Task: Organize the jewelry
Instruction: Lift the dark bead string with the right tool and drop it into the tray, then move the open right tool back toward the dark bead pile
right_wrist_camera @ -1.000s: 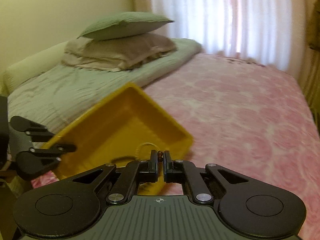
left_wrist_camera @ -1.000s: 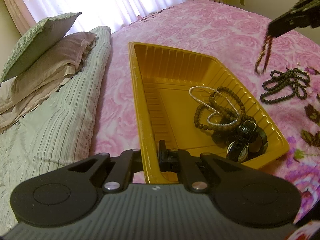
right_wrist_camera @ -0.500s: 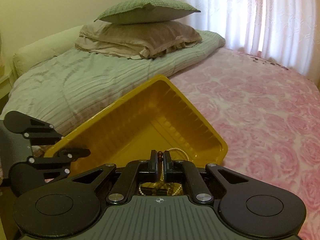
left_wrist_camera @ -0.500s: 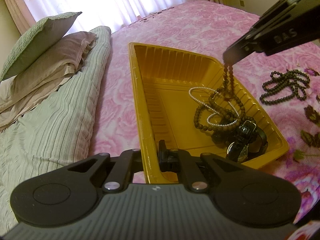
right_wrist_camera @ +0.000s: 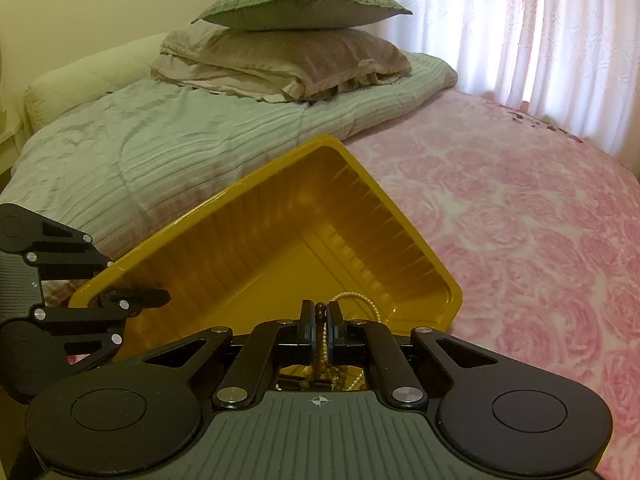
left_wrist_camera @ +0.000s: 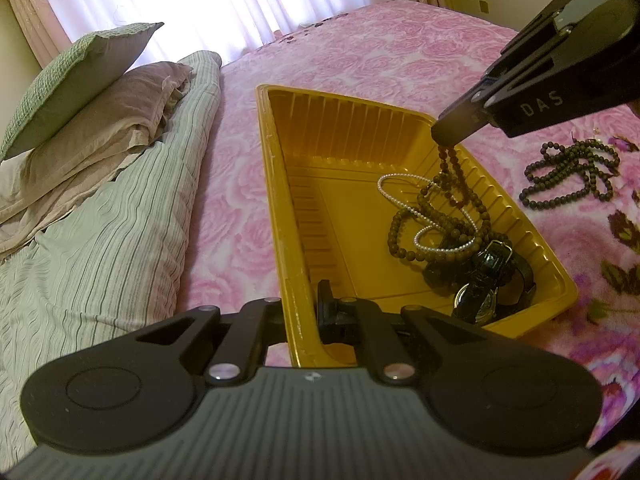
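Note:
A yellow plastic tray [left_wrist_camera: 352,224] lies on the pink bedspread. My left gripper [left_wrist_camera: 311,309] is shut on its near wall, one finger inside and one outside. Inside the tray lie a pearl strand [left_wrist_camera: 400,179], a brown bead necklace [left_wrist_camera: 394,240] and black watches [left_wrist_camera: 486,280]. My right gripper [left_wrist_camera: 447,134] hovers over the tray's right side, shut on a brown bead string [left_wrist_camera: 454,178] that dangles onto the pile. From the right wrist, the beads [right_wrist_camera: 320,309] sit pinched between the fingers above the tray [right_wrist_camera: 280,224]. A dark bead necklace [left_wrist_camera: 572,172] lies on the bedspread, right of the tray.
A striped green quilt [left_wrist_camera: 100,240] borders the tray's left, with two stacked pillows [left_wrist_camera: 80,80] behind it. Curtains [right_wrist_camera: 520,32] hang at the far side of the bed. The left gripper [right_wrist_camera: 132,300] shows at the tray's corner in the right wrist view.
My right gripper carried the bead string leftward from above the bedspread to over the tray and sank a little; the string now hangs into the tray. The left gripper kept still.

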